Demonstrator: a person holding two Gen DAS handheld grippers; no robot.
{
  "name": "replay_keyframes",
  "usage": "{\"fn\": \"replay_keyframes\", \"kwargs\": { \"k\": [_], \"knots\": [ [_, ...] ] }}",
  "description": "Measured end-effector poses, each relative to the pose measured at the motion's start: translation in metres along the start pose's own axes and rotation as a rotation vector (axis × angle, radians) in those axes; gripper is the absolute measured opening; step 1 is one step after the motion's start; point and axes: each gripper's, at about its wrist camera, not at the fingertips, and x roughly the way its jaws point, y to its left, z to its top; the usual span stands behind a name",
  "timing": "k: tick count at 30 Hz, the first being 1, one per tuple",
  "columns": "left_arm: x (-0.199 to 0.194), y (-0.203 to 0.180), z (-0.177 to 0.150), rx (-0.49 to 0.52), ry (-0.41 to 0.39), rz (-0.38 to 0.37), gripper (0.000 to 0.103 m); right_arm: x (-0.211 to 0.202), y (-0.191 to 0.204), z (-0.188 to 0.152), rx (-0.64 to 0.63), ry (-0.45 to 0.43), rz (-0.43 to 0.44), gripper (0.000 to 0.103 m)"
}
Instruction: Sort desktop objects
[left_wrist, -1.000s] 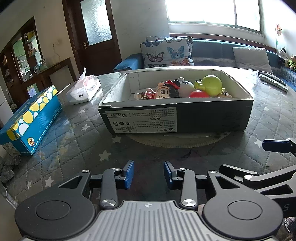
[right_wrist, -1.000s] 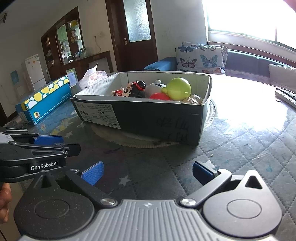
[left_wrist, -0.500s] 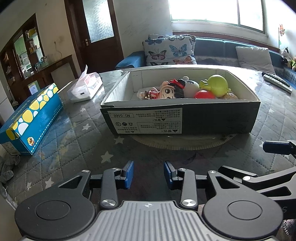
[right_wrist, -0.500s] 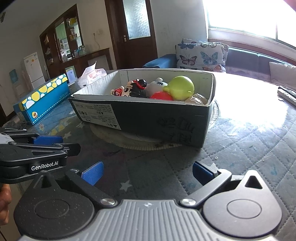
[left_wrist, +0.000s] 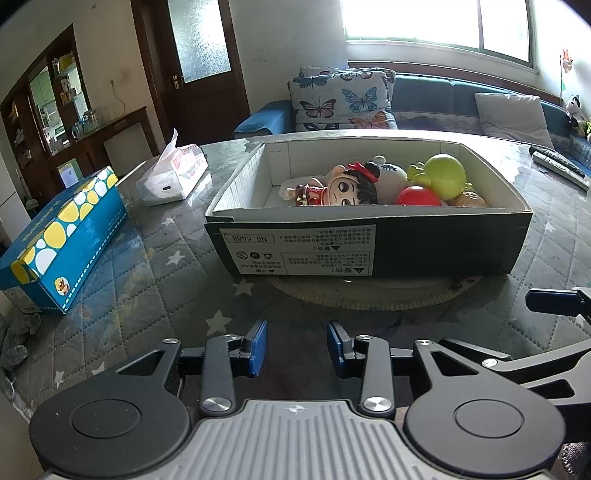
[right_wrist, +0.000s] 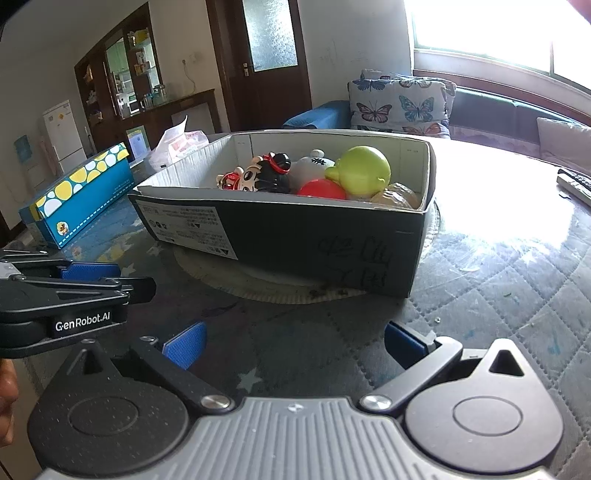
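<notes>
Quilted star-print table with a toy-filled box at its middle.
Left gripper narrowly parted, right gripper spread wide; both empty near the front edge, well short of the box.

Round table with glass top over grey star-quilted cloth. Directly on it: round woven mat under dark cardboard box, blue spotted carton at left, white tissue pack behind it, remote controls far right.
</notes>
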Motion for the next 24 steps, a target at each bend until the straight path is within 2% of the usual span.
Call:
{"fn": "replay_keyframes", "kwargs": {
  "k": [24],
  "knots": [
    [0.026, 0.004, 0.02, 0.013, 0.024, -0.002, 0.038, 0.027, -0.005, 0.016, 0.03, 0.04, -0.033, 0.103]
  ]
}}
